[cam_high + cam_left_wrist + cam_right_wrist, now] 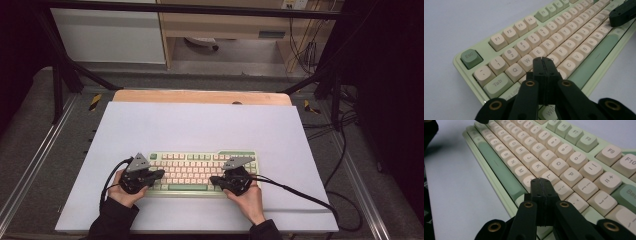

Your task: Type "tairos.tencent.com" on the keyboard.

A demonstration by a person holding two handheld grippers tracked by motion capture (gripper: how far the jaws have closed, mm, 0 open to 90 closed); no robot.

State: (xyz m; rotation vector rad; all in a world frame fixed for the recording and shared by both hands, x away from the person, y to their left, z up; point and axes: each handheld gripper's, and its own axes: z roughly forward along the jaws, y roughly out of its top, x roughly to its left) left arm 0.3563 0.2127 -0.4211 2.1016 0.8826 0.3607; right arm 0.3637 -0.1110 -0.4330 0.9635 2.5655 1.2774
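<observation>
Wooden table (pixel 200 96) under a pale lilac mat (pixel 200 125), green-and-cream keyboard (pixel 200 171) near its front edge.

Lower left of the high view, the left hand-held gripper (pixel 159 174) is black with a grey 3-cornered plate and a black cable; the right hand-held gripper (pixel 214 180) matches; dark sleeves; brass-ringed pivots on 2 black jaws

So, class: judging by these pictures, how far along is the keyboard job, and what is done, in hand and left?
Done: the keyboard lies square on the white mat, and both grippers are shut with nothing between the jaws. In hand: the left gripper is poised over the left-hand letter keys, the right gripper over the right-hand ones. Left: no key looks pressed yet.
</observation>
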